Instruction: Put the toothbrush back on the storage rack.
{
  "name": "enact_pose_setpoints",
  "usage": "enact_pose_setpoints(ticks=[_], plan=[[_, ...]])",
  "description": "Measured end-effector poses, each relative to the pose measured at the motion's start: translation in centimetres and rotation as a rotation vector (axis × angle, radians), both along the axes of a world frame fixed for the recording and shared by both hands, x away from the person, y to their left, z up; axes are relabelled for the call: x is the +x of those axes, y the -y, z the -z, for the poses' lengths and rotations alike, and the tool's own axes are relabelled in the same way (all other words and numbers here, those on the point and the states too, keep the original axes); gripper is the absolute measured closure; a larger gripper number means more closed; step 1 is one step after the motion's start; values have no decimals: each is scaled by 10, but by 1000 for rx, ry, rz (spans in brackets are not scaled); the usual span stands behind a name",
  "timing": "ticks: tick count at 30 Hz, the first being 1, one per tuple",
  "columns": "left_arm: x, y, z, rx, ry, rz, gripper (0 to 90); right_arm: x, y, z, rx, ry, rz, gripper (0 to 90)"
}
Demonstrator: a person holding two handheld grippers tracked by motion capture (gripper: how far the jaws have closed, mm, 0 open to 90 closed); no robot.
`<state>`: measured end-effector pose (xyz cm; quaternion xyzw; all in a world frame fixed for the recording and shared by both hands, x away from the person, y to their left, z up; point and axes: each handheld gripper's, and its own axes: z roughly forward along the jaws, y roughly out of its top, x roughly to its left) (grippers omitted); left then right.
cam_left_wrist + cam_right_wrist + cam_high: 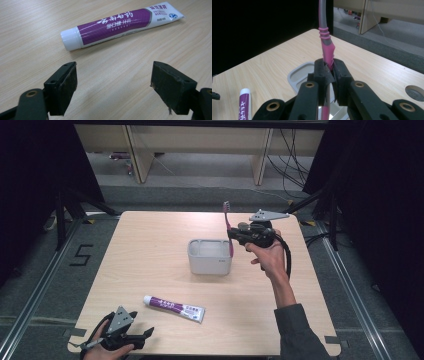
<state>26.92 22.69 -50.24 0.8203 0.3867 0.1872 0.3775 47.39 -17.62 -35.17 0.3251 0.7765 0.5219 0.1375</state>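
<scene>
1. the left gripper (142,336) sits at the near left corner of the table (150,250), right by the near edge. its jaws are wide apart and hold nothing. in the left gripper view, bare wood lies between the two pads (65,82).
2. the toothpaste tube (174,307) lies flat just ahead of those jaws, near but not touching. its white cap points left.
3. there is lots of open wood on the left half of the table, between the tube and the far edge.
4. the grey holder box (210,256) stands near the middle of the table, well away from every edge.
5. the pink toothbrush (228,227) stands almost straight up at the right side of the box, brush end on top. its low end goes down into the box.
6. the right gripper (233,236) is squeezed tight on the toothbrush handle, just above the box rim. in the right gripper view, both pads (322,72) press on the pink handle (327,50).
7. to the right of the hand (270,257) there is open table up to the right edge.
</scene>
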Motion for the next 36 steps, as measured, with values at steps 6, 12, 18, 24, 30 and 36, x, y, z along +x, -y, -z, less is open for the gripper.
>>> enact_pose_setpoints(ticks=[6,12,18,24,30,36], plan=[[0,0,0,2,1,-2,206,8,-2,-1,-11,-7,16,829],[0,0,0,-2,0,-1,206,13,-8,-6,-26,-16,33,829],[0,0,0,1,-2,3,206,21,-11,-3,-30,-18,51,829],[-1,0,-1,2,-2,0,206,28,-14,3,-45,13,65,829],[0,1,0,2,1,-7,206,32,-16,13,-42,-10,88,829],[0,1,0,2,0,-6,206,37,-18,23,-52,-8,99,829]])
